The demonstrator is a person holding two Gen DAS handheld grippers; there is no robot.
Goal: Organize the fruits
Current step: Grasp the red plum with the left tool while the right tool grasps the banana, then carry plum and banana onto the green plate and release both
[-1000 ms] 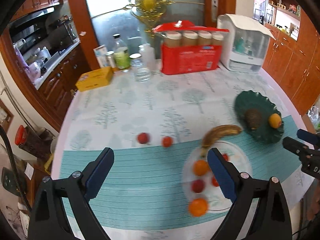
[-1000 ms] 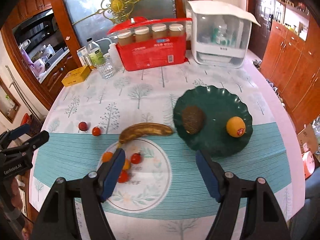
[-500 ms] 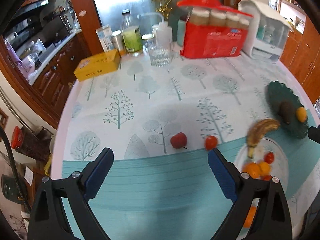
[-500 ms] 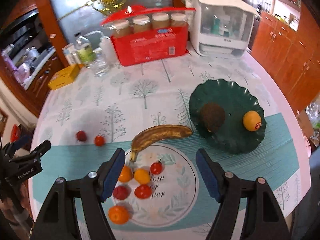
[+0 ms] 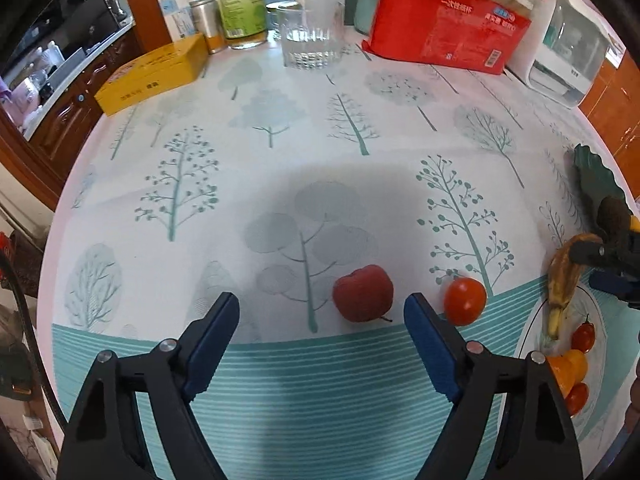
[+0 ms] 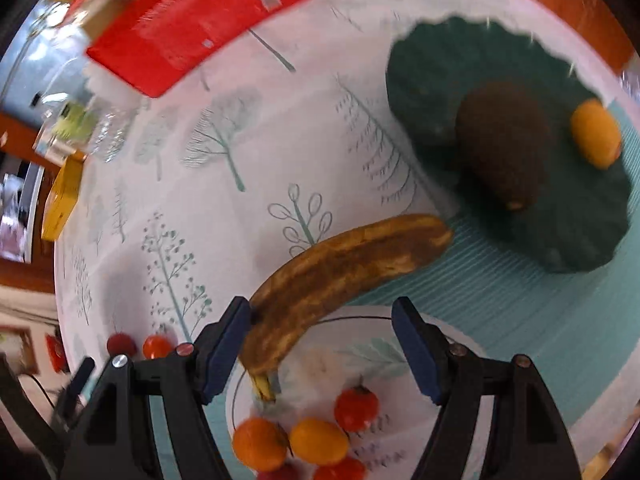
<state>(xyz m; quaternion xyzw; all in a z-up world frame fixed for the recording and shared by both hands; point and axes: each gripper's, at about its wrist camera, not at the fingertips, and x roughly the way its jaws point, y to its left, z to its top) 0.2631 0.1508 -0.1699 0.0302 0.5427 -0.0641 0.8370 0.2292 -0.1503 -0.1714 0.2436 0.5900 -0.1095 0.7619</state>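
In the left wrist view my left gripper (image 5: pixel 322 318) is open, low over the table, with a dark red plum-like fruit (image 5: pixel 363 293) just ahead between its fingertips, nearer the right one. A small red tomato (image 5: pixel 465 301) lies just right of it. In the right wrist view my right gripper (image 6: pixel 320 326) is open around the stem half of a brown-spotted banana (image 6: pixel 344 268), which rests partly on the white plate (image 6: pixel 400 356) of small tomatoes and oranges. A green plate (image 6: pixel 460 60) holds an avocado (image 6: pixel 504 144) and an orange (image 6: pixel 596 138).
At the table's far side stand a yellow box (image 5: pixel 154 72), a glass (image 5: pixel 311 42), bottles (image 5: pixel 242 0), a red package (image 5: pixel 448 32) and a white appliance (image 5: pixel 568 48). The table edge curves down the left, with wooden cabinets beyond. The right gripper shows at the left view's right edge (image 5: pixel 608 256).
My left gripper has moved forward and down to the dark red fruit. My right gripper has dropped and tilted onto the banana, which now lies between its open fingers.
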